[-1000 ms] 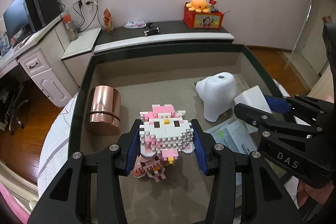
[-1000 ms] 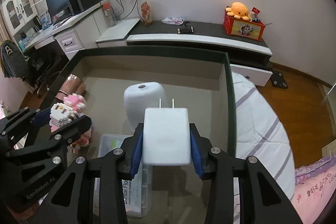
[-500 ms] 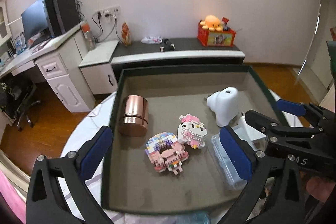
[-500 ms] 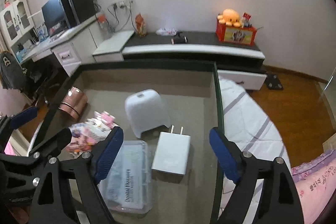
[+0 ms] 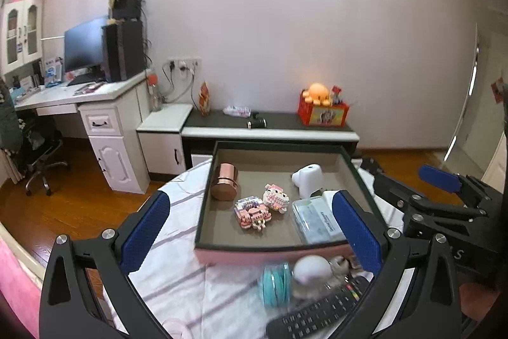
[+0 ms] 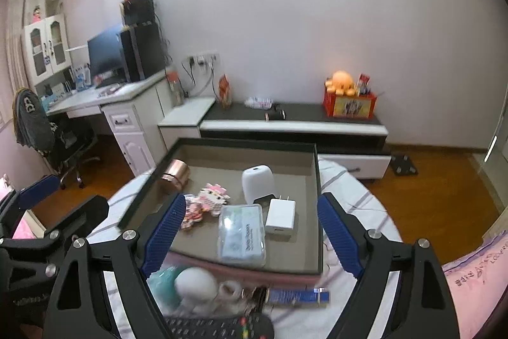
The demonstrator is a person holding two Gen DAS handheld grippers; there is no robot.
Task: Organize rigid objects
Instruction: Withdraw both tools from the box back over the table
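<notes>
Both tools have pulled back and up from the tray since a moment ago, so the near row of loose items on the striped surface (image 5: pixel 190 272) now shows. The tray (image 5: pixel 203 221), dark-rimmed with a grey floor, sits on that surface. The left tool (image 5: pixel 254 231) is spread wide, blue pads far apart, holding nothing; the right tool (image 6: pixel 250 234) is likewise wide apart and empty.

Inside the tray: a clear plastic box (image 6: pixel 243 232) near the front, a white dome-shaped object (image 6: pixel 257 181) behind it, a copper tin (image 5: pixel 224 181) lying at the left, a white charger (image 6: pixel 281 215) just beside the box, and two brick-built figures, a white-and-pink cat (image 5: pixel 275 196) and a pink one (image 5: pixel 252 212), close together mid-tray.

In front of the tray lie a black remote (image 5: pixel 317 313), a white round item (image 5: pixel 311 269), and a teal reel (image 5: pixel 276 281), blurred.
</notes>
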